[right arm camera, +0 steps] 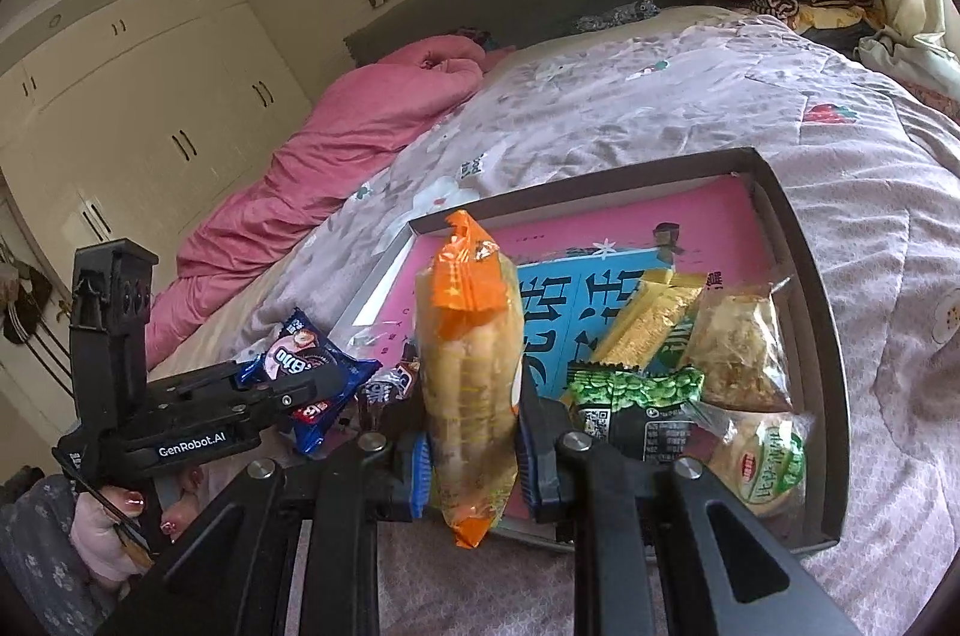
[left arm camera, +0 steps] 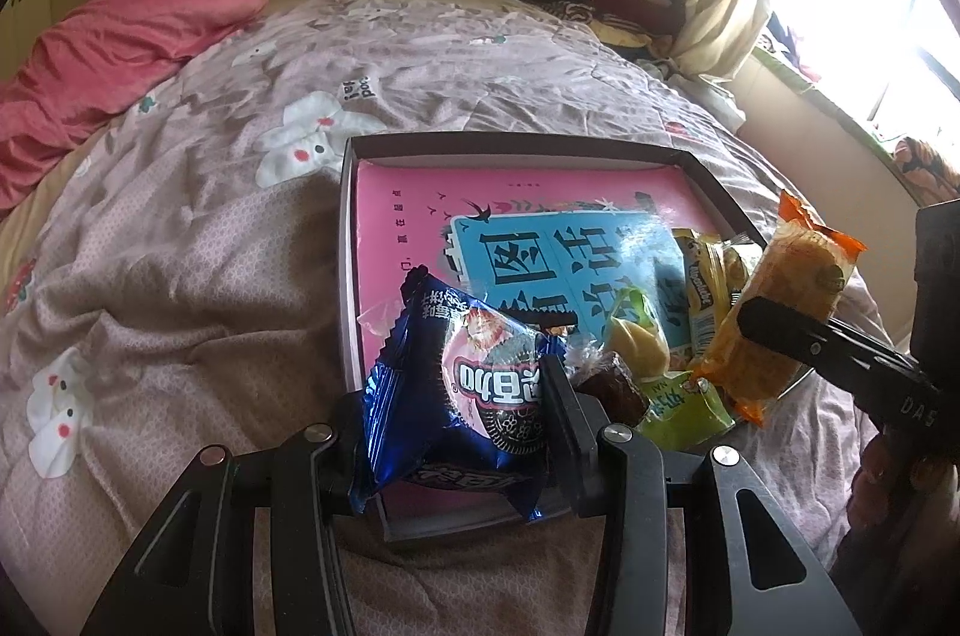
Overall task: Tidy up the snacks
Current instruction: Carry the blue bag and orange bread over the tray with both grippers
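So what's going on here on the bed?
A person is sorting snacks into a shallow box lying on the quilt. The left hand-held gripper is shut on a blue cookie packet, and the right hand-held gripper is shut on an orange biscuit pack. Both are held over the box's near edge, where several snacks already lie.

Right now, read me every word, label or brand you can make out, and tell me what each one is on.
"GenRobot.AI": on the left claw.
"DAS": on the right claw; the rest is cut off.
"ood" and "da!": on the bedspread; partial, upside down.
Large Chinese characters: on the box, not transcribed.
Blue cookie packet, orange packet, green pea packet: too blurred to read.
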`<state>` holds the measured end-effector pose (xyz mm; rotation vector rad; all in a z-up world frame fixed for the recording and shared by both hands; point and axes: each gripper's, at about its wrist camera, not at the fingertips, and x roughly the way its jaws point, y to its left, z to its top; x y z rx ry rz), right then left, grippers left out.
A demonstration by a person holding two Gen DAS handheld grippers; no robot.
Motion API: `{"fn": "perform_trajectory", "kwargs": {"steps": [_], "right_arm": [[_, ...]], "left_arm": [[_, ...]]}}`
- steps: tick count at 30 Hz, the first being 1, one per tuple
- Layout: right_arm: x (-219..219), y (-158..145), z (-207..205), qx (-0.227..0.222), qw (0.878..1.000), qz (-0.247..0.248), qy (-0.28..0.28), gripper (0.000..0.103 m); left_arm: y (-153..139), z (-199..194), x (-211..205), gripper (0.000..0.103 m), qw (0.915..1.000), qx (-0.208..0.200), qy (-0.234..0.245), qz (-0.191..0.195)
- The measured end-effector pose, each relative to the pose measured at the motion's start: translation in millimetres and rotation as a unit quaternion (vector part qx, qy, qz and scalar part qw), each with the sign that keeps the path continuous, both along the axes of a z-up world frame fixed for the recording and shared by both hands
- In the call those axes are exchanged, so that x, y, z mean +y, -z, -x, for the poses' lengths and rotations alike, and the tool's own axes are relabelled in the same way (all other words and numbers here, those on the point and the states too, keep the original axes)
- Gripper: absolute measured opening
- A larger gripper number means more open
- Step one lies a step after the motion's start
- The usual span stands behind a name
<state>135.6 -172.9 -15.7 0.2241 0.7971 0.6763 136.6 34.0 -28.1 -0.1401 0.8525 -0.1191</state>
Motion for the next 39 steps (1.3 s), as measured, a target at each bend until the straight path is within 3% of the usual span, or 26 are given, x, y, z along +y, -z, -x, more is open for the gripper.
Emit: {"fn": "perform_trajectory", "kwargs": {"steps": [9,16,24,32,39], "right_arm": [[13.0,-3.3,3.7,-0.006,1.0,0.0,-0.025,0.024],[17.3,-2.8,1.6,0.005,0.999,-0.033,-0.032,0.024],[16.2,0.5,-9.4,0.007,0.999,-0.044,-0.002,0.024],[8.8,-10.1,-10.3,-0.035,0.998,-0.026,0.056,0.025],[6.3,-0.2,-6.7,-0.017,0.998,-0.001,0.061,0.025]], "left_arm": [[-0.7,-0.1,-0.1,0.047,1.0,-0.001,-0.001,0.001],[-1.6,0.3,-0.1,0.047,1.0,-0.003,-0.001,-0.001],[-1.6,0.3,0.5,0.047,1.0,-0.004,-0.002,-0.002],[-2.0,-0.2,0.8,0.047,1.0,-0.004,-0.003,-0.003],[-1.6,-0.7,-1.4,0.047,1.0,-0.003,-0.002,-0.003]]}}
